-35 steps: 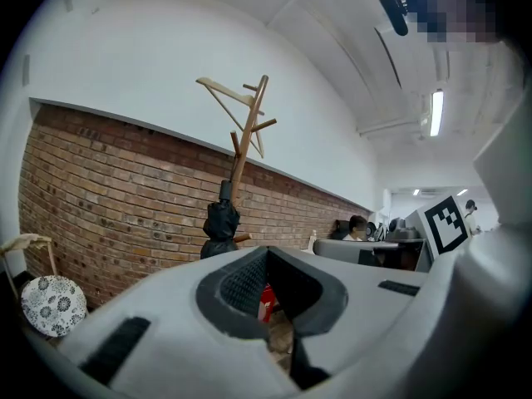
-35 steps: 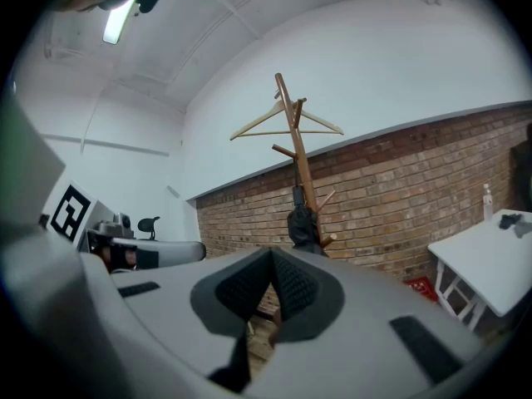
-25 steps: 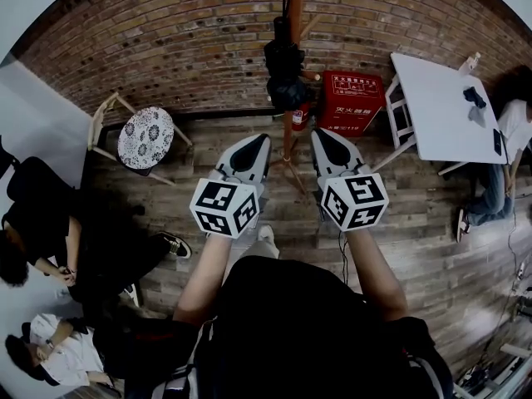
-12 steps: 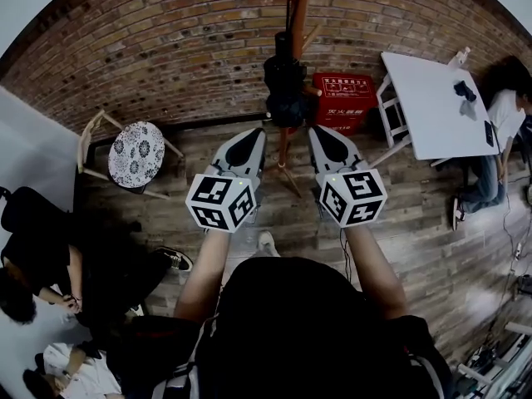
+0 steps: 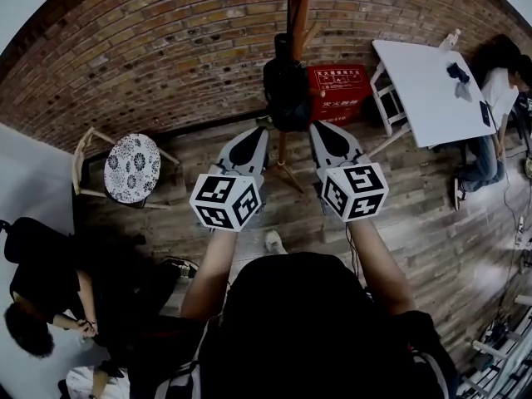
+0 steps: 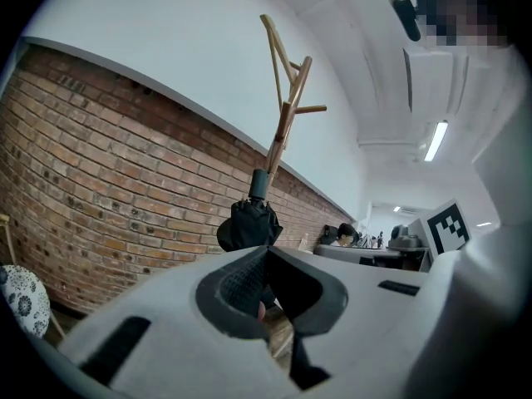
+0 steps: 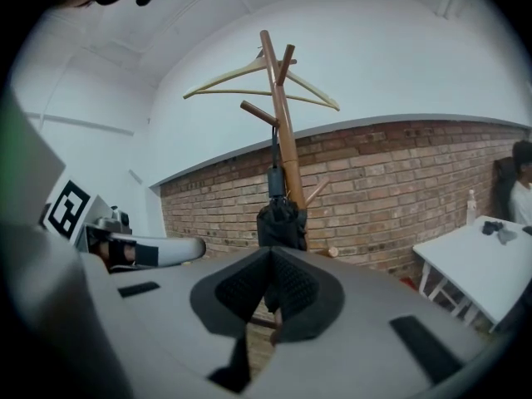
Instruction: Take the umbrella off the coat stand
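The folded black umbrella (image 5: 287,90) hung on the wooden coat stand (image 5: 298,11) before the red brick wall (image 5: 166,56). It was ahead of the left gripper (image 5: 258,133) and right gripper (image 5: 321,131), between their tips and touching neither. Both grippers had their jaws pressed together on nothing.

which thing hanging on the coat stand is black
The folded umbrella, hanging low against the pole of the coat stand; the other item, a clothes hanger at the top, is pale wood.
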The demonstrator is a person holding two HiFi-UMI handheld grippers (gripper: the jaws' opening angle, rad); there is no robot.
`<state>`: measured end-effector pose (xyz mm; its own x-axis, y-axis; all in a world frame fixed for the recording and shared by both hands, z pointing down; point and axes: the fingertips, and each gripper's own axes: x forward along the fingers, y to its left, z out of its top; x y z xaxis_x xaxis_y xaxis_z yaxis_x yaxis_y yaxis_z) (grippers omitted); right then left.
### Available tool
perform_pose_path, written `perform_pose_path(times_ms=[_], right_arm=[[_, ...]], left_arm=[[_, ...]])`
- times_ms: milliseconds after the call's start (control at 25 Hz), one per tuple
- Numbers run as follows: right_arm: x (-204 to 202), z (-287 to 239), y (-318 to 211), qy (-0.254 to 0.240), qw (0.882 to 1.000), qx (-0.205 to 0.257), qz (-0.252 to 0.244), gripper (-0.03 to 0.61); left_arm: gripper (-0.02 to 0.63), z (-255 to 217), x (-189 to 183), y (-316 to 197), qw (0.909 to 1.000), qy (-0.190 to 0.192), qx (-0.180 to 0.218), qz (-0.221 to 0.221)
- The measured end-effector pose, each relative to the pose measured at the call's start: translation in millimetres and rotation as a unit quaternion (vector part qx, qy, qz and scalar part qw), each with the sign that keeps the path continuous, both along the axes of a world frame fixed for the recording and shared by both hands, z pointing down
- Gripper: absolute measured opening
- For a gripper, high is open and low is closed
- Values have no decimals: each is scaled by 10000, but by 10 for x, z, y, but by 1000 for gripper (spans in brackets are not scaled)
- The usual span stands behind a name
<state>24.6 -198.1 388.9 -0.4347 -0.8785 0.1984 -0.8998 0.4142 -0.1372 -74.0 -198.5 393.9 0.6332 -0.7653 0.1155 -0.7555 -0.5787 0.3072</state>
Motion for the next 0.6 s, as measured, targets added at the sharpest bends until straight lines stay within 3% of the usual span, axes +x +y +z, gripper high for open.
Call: perform_pose_path(times_ms=[600], right_arm=[[-40,25,-83,-25,9997,57,234,29]], left_arm=[[12,60,-61,6,9999,-39,-60,143]])
